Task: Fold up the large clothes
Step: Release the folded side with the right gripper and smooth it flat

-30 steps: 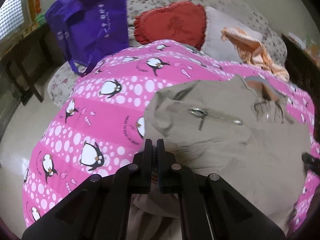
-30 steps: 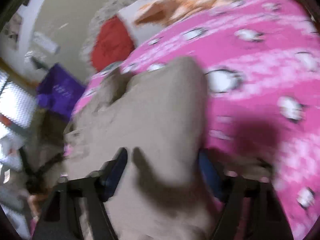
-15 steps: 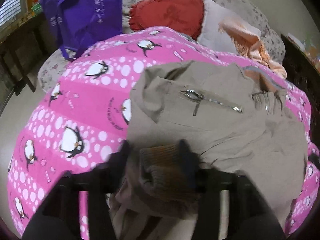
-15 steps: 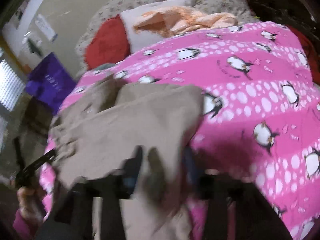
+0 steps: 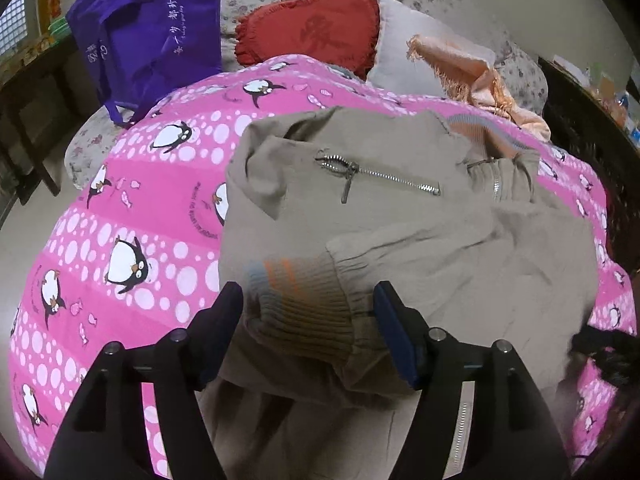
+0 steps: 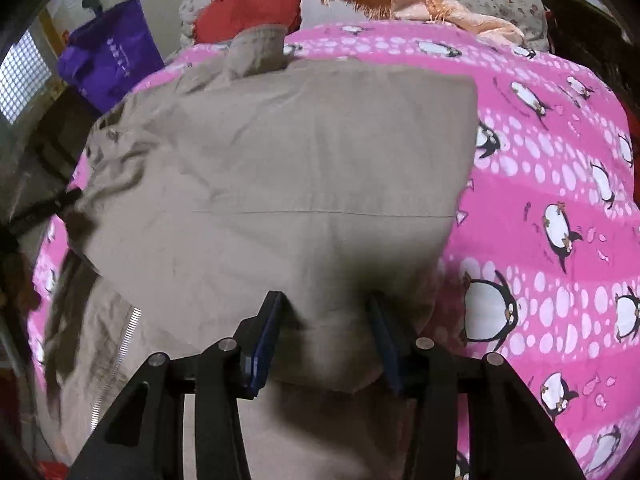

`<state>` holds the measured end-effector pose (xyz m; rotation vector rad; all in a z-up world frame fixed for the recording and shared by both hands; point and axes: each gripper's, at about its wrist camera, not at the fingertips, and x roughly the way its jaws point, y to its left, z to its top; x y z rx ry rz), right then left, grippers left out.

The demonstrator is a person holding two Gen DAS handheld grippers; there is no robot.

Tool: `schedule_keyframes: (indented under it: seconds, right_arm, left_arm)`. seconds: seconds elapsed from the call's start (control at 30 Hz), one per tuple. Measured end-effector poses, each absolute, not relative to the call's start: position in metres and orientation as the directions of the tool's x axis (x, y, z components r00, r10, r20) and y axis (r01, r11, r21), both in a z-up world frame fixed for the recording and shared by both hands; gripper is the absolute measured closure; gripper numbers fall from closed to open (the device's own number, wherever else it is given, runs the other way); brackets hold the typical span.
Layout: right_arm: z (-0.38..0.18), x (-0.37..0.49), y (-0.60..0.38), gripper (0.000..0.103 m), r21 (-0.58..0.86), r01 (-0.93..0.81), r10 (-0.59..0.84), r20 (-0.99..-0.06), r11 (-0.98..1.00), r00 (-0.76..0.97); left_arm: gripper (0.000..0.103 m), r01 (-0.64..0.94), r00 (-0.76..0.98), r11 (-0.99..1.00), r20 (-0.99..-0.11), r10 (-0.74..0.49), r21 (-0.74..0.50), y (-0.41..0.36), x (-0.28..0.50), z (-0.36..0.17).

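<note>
The scene is a bed covered by a pink penguin blanket [image 5: 132, 208], with a wall behind it. The left gripper [image 5: 308, 328] stands wide open, and the ribbed sleeve cuff [image 5: 300, 300] with orange and blue stripes lies loose between its fingers, not pinched. The right gripper [image 6: 326, 336] is also wide, with a fold of the cloth bulging between its fingers but not pressed by them. Both belong to the khaki jacket [image 5: 440, 248], which lies on the middle of the blanket. Its pocket zipper [image 5: 380, 178] faces up beyond the cuff, and its collar [image 5: 480, 136] points to the head of the bed. Beyond the jacket there are a red cushion [image 5: 312, 32], an orange fringed cloth [image 5: 472, 76] and a purple bag [image 5: 152, 28].

I judge that the task is somewhere in the middle: one sleeve is laid over the body, and in the right view a flat folded panel [image 6: 304, 152] has rather clean edges. The lower part near the grippers hangs crumpled, so at least one more fold and some smoothing remain.
</note>
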<state>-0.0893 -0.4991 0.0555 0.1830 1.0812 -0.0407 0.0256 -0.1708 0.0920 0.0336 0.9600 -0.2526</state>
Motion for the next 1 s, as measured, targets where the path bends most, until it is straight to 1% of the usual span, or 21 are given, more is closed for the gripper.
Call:
schedule_keyframes:
  seconds: [0.1,0.17,0.23,0.37,0.5,0.6,0.73,0.87,0.93,1.0]
  right_arm:
    - [0.083,-0.098,-0.495,0.055,0.133,0.1,0.06,-0.846,0.986,0.53]
    - [0.097,-0.096,-0.493,0.051,0.137,0.089,0.063,-0.823,0.987,0.564]
    - [0.104,-0.089,-0.491,0.05,0.136,0.084,0.061,-0.808,0.987,0.585]
    - [0.097,-0.061,-0.485,0.05,0.116,0.104,0.034,-0.81,0.988,0.585]
    - [0.078,-0.03,-0.499,0.05,0.072,0.212,-0.058,-0.836,0.975,0.546]
    - [0.062,-0.02,-0.516,0.05,0.12,0.251,-0.024,-0.863,0.961,0.505]
    - [0.072,-0.031,-0.513,0.049,0.114,0.231,-0.02,-0.86,0.966,0.51]
    - [0.088,-0.06,-0.507,0.04,0.106,0.175,0.002,-0.859,0.979,0.512]
    - [0.09,-0.079,-0.501,0.036,0.098,0.133,0.018,-0.864,0.986,0.503]
    - [0.085,-0.093,-0.501,0.036,0.102,0.13,0.027,-0.876,0.986,0.481]
  left_arm:
    - [0.036,0.224,0.546,0.972,-0.816,-0.189,-0.075,-0.172,0.028,0.088]
    - [0.036,0.216,0.544,0.974,-0.819,-0.182,-0.073,-0.173,0.03,0.085]
    - [0.036,0.205,0.537,0.975,-0.823,-0.185,-0.085,-0.173,0.032,0.082]
    - [0.036,0.203,0.531,0.977,-0.831,-0.165,-0.064,-0.176,0.034,0.077]
    - [0.033,0.206,0.522,0.977,-0.839,-0.154,-0.051,-0.177,0.037,0.073]
    - [0.028,0.208,0.514,0.977,-0.846,-0.144,-0.04,-0.178,0.038,0.071]
    - [0.026,0.222,0.511,0.975,-0.847,-0.144,-0.032,-0.177,0.037,0.07]
    - [0.026,0.214,0.506,0.975,-0.847,-0.161,-0.058,-0.17,0.032,0.073]
    - [0.026,0.209,0.512,0.976,-0.844,-0.163,-0.062,-0.167,0.027,0.075]
    - [0.026,0.205,0.513,0.977,-0.843,-0.161,-0.062,-0.165,0.024,0.077]
